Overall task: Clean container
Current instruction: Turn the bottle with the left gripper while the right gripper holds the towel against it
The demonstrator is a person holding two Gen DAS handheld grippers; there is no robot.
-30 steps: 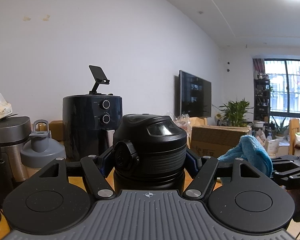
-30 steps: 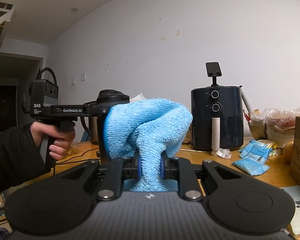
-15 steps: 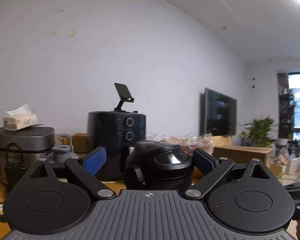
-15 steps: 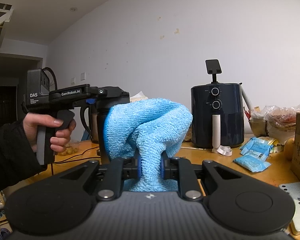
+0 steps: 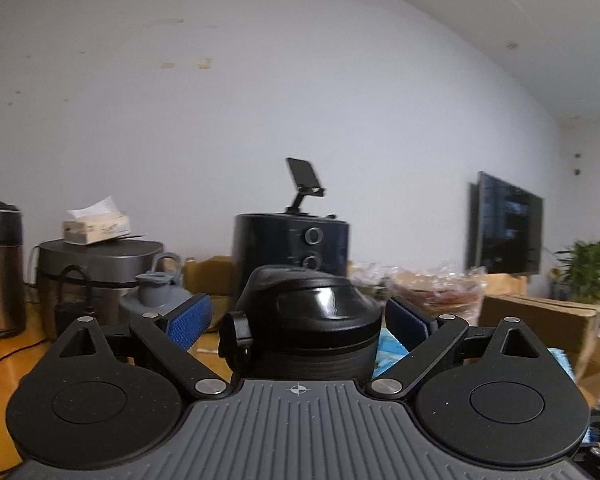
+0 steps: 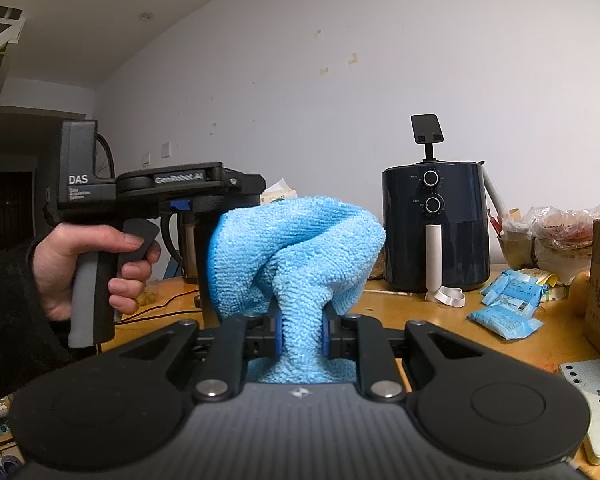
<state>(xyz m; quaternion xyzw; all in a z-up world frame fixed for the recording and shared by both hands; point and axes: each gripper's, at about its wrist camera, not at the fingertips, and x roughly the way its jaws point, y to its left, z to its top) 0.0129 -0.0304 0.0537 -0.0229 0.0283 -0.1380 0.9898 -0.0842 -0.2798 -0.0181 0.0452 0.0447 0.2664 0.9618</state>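
Left gripper [image 5: 298, 318]: jaws now stand wide apart, blue pads [image 5: 190, 320] clear of the black container [image 5: 308, 324] on both sides. 1 second ago they were clamped on its ribbed neck, so that grip has been let go. The container sits between the open fingers, upright, lid on, and lower in the left wrist view than before; its base is hidden behind the gripper body, so I judge it is standing on the counter [image 5: 4, 364] but can't confirm contact.

Right gripper [image 6: 300, 330]: jaws clamped on the blue cloth [image 6: 296, 248], same pinch as 1 second ago, cloth bunched up above the pads. No change in its framing.

In the right wrist view the person's left hand [image 6: 96, 264] has the left gripper raised and level; the cloth hides most of the container from here.

Further back, unchanged: grey bottle [image 5: 160, 300], rice cooker [image 5: 100, 268], air fryer [image 6: 434, 228] against the wall, snack packets [image 6: 504, 316] and a phone [image 6: 596, 404] to the right.

Read: the wiping pass looks finished or paused, with the container released. Likely next is either a re-grip at a new angle or putting the cloth down. Risk: open fingers clipping the lid on the way out.
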